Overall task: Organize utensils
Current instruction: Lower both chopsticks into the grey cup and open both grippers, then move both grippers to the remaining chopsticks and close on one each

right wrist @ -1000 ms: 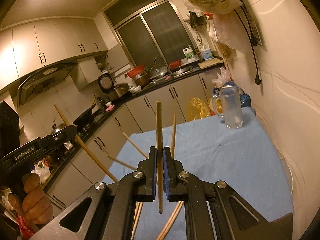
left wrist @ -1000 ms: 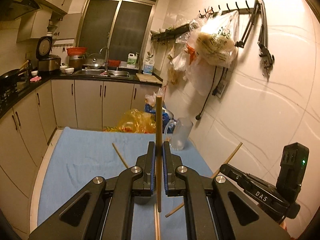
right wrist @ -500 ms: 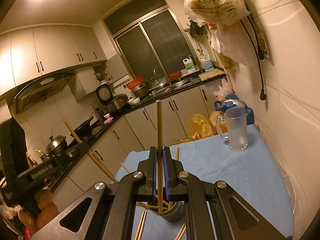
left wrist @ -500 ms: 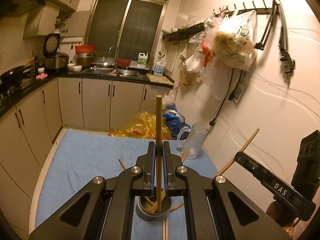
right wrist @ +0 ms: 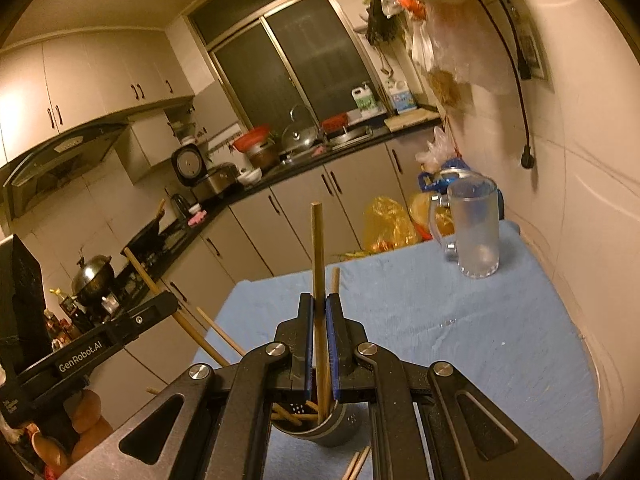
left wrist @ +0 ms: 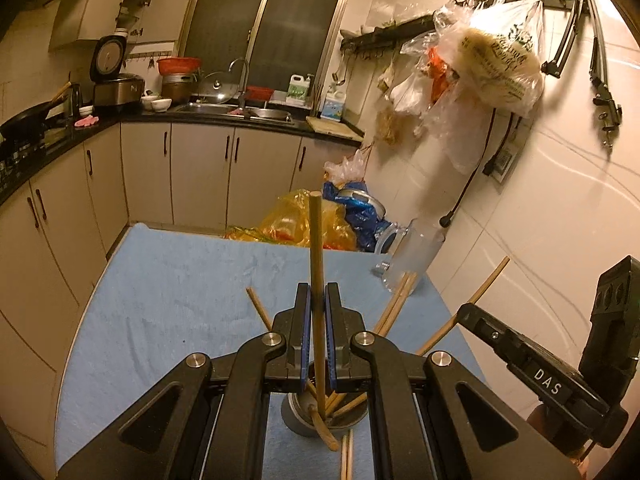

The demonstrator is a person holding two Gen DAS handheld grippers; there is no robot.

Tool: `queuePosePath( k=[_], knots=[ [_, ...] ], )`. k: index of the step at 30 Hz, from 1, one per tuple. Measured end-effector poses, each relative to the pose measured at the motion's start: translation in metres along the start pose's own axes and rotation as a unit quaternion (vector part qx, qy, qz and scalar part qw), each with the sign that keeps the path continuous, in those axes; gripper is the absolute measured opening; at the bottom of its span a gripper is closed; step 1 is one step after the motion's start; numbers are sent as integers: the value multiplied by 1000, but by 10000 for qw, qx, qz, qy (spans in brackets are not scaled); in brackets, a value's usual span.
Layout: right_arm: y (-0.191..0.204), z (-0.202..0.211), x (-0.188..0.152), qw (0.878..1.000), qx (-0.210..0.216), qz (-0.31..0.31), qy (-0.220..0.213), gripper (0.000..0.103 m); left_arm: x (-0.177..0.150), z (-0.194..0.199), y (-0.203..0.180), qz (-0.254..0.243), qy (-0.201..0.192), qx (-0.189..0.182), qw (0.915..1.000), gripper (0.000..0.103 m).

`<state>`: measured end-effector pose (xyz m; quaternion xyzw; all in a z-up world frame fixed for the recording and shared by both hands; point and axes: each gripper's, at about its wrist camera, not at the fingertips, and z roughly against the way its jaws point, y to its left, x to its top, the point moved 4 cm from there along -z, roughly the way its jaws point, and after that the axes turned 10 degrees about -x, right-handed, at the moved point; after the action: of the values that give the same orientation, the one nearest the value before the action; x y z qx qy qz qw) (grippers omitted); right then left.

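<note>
Left wrist view: left gripper (left wrist: 316, 330) pinching a chopstick (left wrist: 316, 264) over the holder (left wrist: 320, 416); right gripper (right wrist: 319, 334) pinching another; loose pair (left wrist: 346, 456) waiting at six o'clock.

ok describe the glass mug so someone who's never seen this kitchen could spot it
Find the blue cloth-covered table by the white tiled wall. At its far corner nearest that wall stands a frosted clear glass mug with a handle. It is the only see-through, empty vessel there; the grey metal holder is full of chopsticks.
</note>
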<state>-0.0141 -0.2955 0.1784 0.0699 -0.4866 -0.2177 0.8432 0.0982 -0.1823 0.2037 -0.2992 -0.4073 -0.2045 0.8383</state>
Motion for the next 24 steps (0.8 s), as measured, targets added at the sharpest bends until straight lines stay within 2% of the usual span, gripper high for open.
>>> queuePosePath(
  k=[8, 9, 10, 12, 18, 24],
  knots=[
    [-5, -13, -9, 9995, 154, -44, 259, 11, -2, -2, 5, 50, 51, 22, 10000, 8],
    [-6, -10, -8, 9995, 171, -63, 240, 12, -1, 0, 5, 61, 29, 14, 10000, 14],
    [-7, -8, -7, 9996, 187, -72, 221, 16, -1, 3, 6, 67, -12, 25, 10000, 25],
    [-8, 0, -6, 9997, 185, -70, 146, 20, 1, 11, 6, 64, -146, 94, 9998, 29],
    [-15, 24, -13, 9997, 210, -123, 63, 22, -5, 46, 14, 138, -413, 207, 9988, 30],
    [-33, 35, -56, 9991, 179, -230, 319, 24, -41, 100, 28, 137, -789, 534, 9954, 40]
  ],
)
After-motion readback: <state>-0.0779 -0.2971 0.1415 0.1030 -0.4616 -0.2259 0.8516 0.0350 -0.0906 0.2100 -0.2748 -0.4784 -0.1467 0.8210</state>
